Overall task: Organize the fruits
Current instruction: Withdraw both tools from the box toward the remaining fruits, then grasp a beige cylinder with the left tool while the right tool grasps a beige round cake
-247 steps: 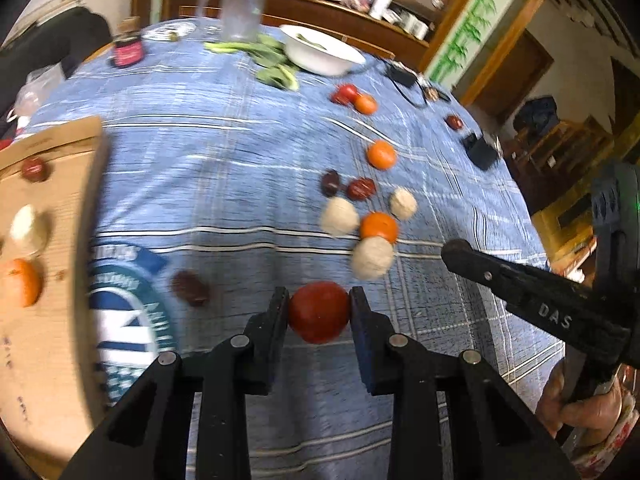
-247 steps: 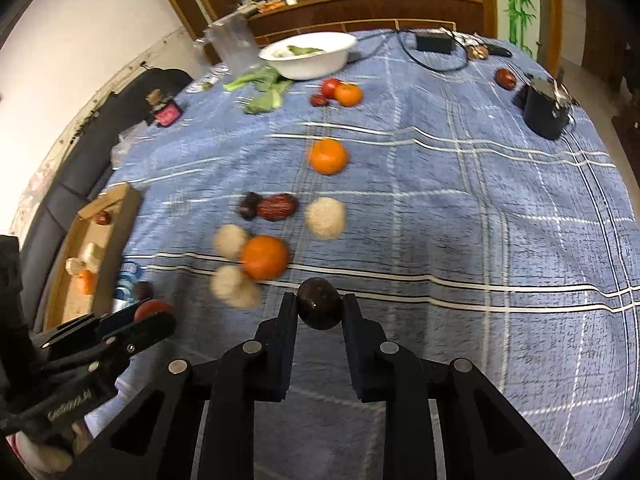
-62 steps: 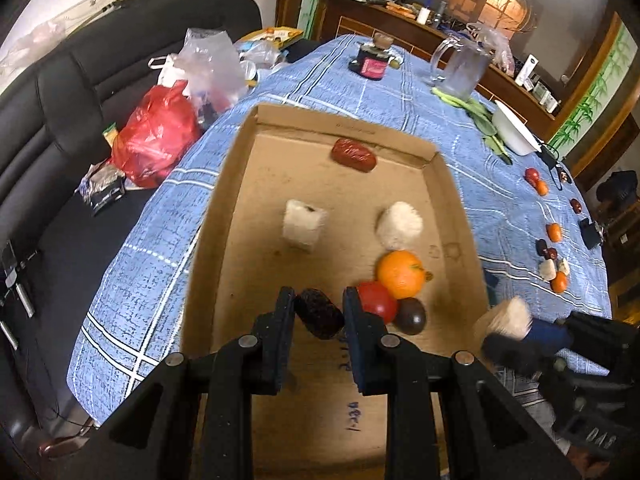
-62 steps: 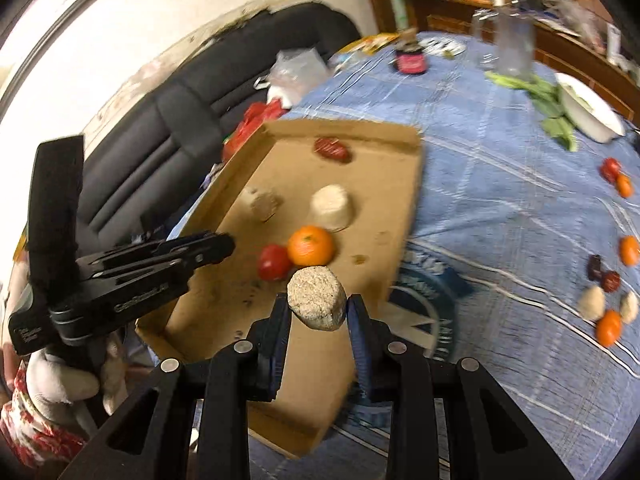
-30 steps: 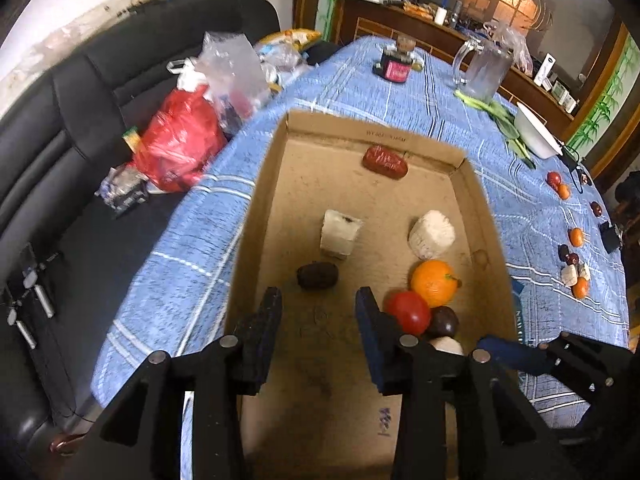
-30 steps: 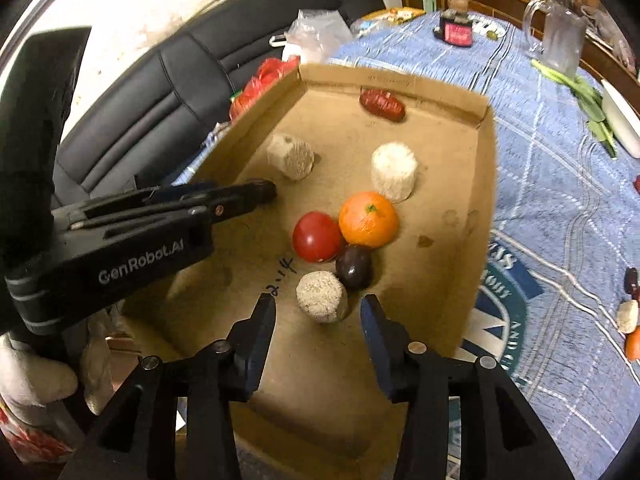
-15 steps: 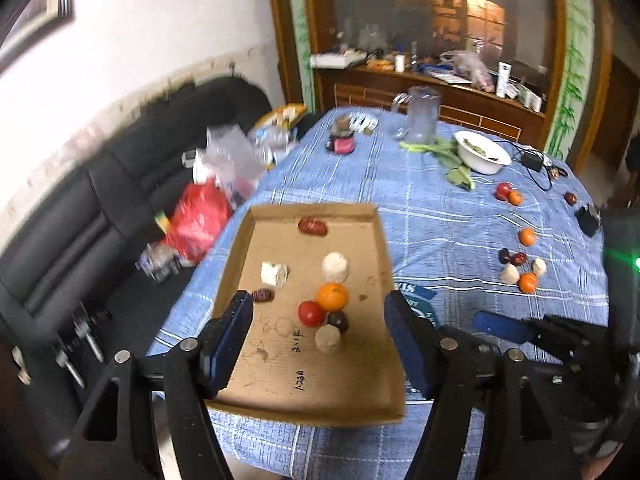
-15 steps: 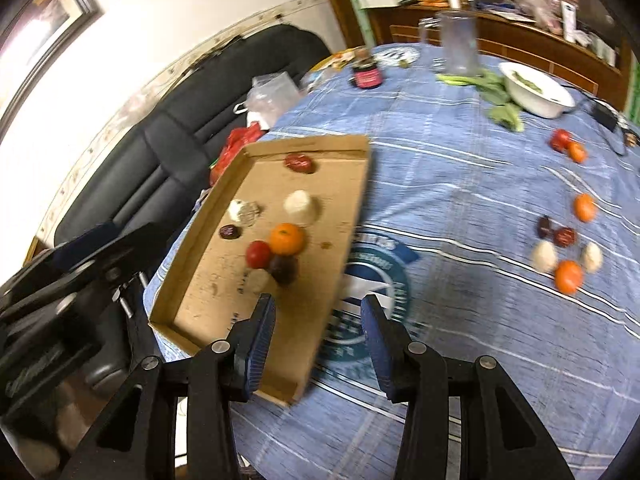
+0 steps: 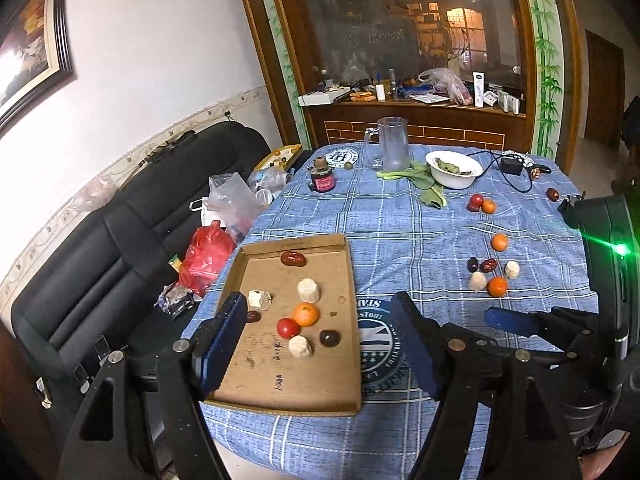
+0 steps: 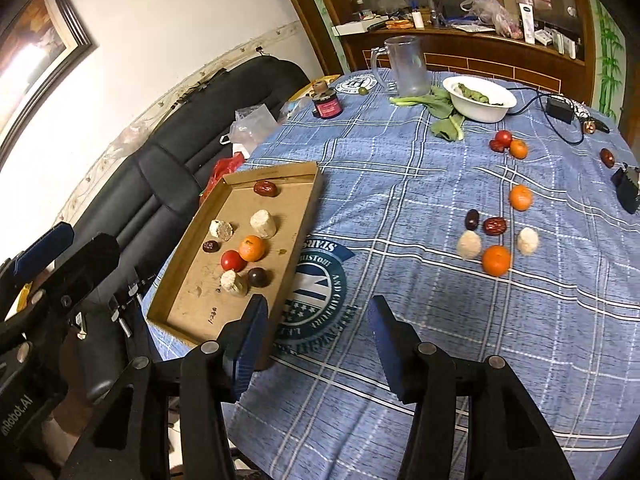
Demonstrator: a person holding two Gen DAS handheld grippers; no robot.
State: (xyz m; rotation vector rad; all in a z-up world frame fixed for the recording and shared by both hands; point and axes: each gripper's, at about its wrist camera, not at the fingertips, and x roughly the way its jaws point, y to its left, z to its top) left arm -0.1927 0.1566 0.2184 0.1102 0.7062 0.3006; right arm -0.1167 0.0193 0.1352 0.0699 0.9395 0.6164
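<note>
**Both claws empty, a cluster of fruit left on the cloth**

From where I stand, the big round table (image 10: 400, 184) under its blue checked cloth fills the room, and the cardboard tray (image 10: 308, 216) sits at its nine o'clock edge, beside the black sofa (image 9: 120, 240). Eight pieces lie inside the tray: an orange (image 10: 252, 248), a tomato (image 10: 233, 261), pale chunks and dark dates.

The left gripper (image 9: 316, 332) hangs high above the tray with its jaws spread wide and nothing between them. The right gripper (image 10: 316, 332) is just as wide and just as bare, poised over the printed round emblem (image 10: 316, 280) next to the tray.

The work still waiting, I'd say, is the cluster at three o'clock: a loose orange (image 10: 496, 260), two pale lumps, a red date (image 10: 495, 225) and a dark one, with another orange (image 10: 520, 197) beyond and a tomato pair near the white bowl (image 10: 482, 104).

To do it well, I'd send each claw to a separate piece, starting at the cluster's outer edge, coming straight down so the open fingers straddle one fruit without nudging its touching neighbours. The round ones would likely roll if clipped off-centre.
</note>
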